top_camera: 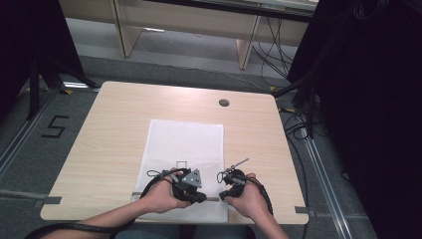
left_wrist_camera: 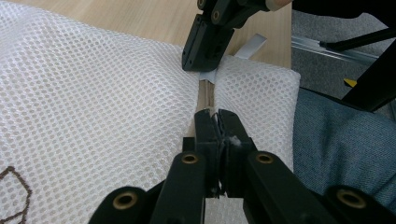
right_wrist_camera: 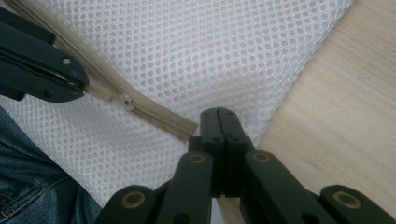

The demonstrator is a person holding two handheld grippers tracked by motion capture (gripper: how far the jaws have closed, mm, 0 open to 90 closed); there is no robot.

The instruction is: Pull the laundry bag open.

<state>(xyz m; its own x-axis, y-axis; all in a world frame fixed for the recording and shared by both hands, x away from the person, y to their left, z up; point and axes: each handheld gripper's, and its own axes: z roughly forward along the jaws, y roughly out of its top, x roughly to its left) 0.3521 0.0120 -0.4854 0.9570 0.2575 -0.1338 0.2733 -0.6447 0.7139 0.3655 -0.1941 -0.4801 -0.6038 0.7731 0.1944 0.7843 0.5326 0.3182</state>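
At 6 o'clock on the table (top_camera: 109, 129), white mesh bag (top_camera: 185, 144) lies flat, its near edge at the table's near edge. Beige zipper (right_wrist_camera: 154, 116) runs along that edge. Left gripper (left_wrist_camera: 218, 116): jaws closed, pinching the zipper tape. Right gripper (right_wrist_camera: 218, 114): jaws fully closed at the zipper's end, at 3 o'clock from the left; whether it pinches fabric, cannot tell. 2 hands near each other

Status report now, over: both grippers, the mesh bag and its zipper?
Left gripper shut on zipper. Right gripper shut at mesh bag edge, grip unclear. Bag flat on table. Nothing in the way.
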